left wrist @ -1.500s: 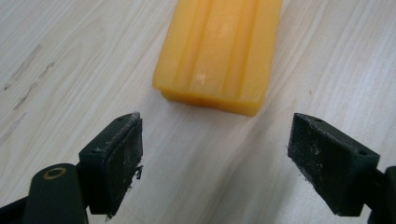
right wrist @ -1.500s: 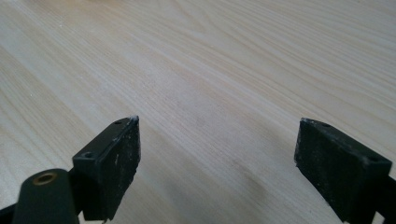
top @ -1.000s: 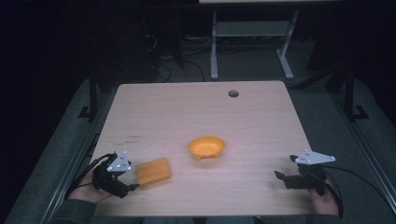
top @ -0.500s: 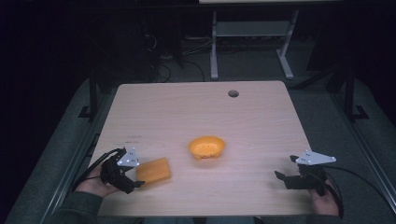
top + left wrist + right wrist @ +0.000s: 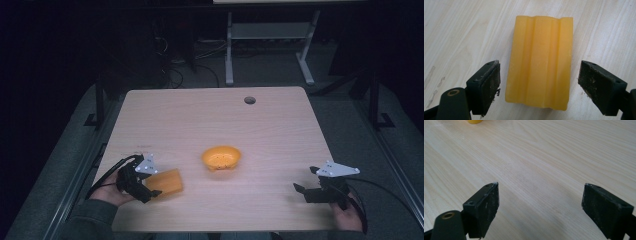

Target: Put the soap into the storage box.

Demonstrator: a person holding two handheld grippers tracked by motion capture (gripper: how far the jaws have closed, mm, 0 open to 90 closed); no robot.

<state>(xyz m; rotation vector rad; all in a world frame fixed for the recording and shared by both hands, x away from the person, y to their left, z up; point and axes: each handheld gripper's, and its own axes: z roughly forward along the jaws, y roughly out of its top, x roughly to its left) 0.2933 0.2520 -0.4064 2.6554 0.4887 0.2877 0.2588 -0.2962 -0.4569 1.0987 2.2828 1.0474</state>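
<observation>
Since earlier, left tool (image 5: 150, 189) edged right, jaws wide around ridged orange block (image 5: 540, 62) at near-left of surface (image 5: 280, 130). Left gripper view shows gaps both sides. Right tool (image 5: 306, 186) wide, empty; orange bowl (image 5: 221, 157) centre.

**Pale wooden table, two orange things on it**

The table (image 5: 280, 125) is light wood with a round hole (image 5: 249, 100) near its far edge. An orange ridged block (image 5: 540, 62) lies flat between the left gripper's (image 5: 539, 80) spread jaws. An orange bowl (image 5: 221, 157) sits well beyond it.
</observation>
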